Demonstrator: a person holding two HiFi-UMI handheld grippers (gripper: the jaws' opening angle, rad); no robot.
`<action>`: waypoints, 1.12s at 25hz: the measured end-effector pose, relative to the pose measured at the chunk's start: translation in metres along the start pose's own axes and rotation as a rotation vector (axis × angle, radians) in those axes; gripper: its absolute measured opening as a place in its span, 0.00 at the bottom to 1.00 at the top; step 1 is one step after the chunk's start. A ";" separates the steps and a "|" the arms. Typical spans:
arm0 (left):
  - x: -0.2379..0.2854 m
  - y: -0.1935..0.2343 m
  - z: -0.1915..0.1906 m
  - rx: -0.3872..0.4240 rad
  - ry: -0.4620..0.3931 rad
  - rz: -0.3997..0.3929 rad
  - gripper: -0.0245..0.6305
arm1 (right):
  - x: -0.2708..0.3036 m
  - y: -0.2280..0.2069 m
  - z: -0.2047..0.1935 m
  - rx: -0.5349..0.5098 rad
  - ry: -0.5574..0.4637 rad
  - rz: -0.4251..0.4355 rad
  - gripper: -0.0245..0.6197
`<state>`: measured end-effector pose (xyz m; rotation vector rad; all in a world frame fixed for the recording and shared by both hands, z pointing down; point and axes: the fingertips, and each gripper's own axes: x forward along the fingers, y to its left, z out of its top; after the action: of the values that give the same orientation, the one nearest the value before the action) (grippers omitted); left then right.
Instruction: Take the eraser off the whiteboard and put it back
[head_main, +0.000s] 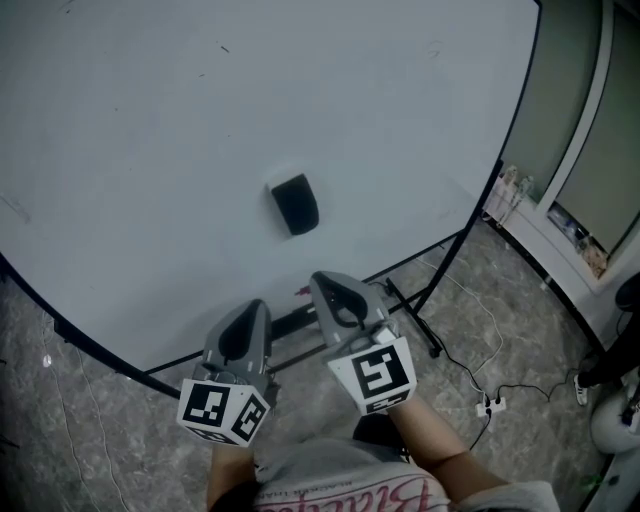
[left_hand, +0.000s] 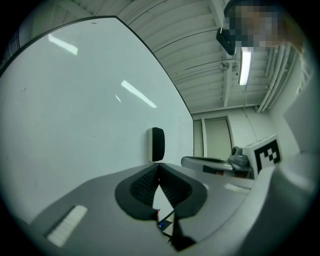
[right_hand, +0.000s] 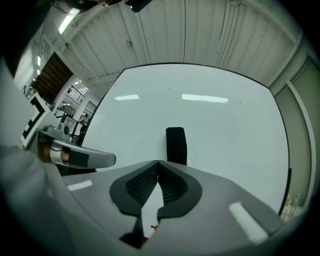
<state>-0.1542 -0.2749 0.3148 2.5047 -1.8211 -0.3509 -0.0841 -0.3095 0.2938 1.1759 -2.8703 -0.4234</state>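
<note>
A black eraser (head_main: 295, 204) sticks to the white whiteboard (head_main: 200, 120), low and near its middle. It also shows in the left gripper view as the eraser (left_hand: 157, 144) and in the right gripper view as the eraser (right_hand: 176, 145). My right gripper (head_main: 328, 285) is shut and empty, its tips a short way below the eraser and clear of it. My left gripper (head_main: 252, 312) is beside it, lower and to the left, also shut with nothing between the pads. In their own views the right gripper (right_hand: 158, 163) and the left gripper (left_hand: 159, 165) have their tips touching.
The board stands on a black wheeled frame (head_main: 420, 310) over a grey marbled floor. Cables and a power strip (head_main: 490, 405) lie on the floor at the right. A window ledge with small items (head_main: 560, 225) runs along the right wall. The person's forearm (head_main: 430, 450) is at the bottom.
</note>
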 end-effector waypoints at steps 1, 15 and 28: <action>0.000 -0.001 -0.001 -0.001 0.002 -0.003 0.04 | -0.005 0.001 -0.001 0.007 0.002 0.001 0.04; -0.002 -0.019 -0.019 -0.013 0.059 -0.054 0.04 | -0.043 0.007 -0.045 0.259 0.142 0.038 0.04; -0.006 -0.033 -0.018 -0.002 0.065 -0.084 0.04 | -0.052 0.024 -0.039 0.216 0.141 0.080 0.04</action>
<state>-0.1216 -0.2605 0.3286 2.5647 -1.6965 -0.2699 -0.0588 -0.2674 0.3421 1.0625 -2.8819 -0.0265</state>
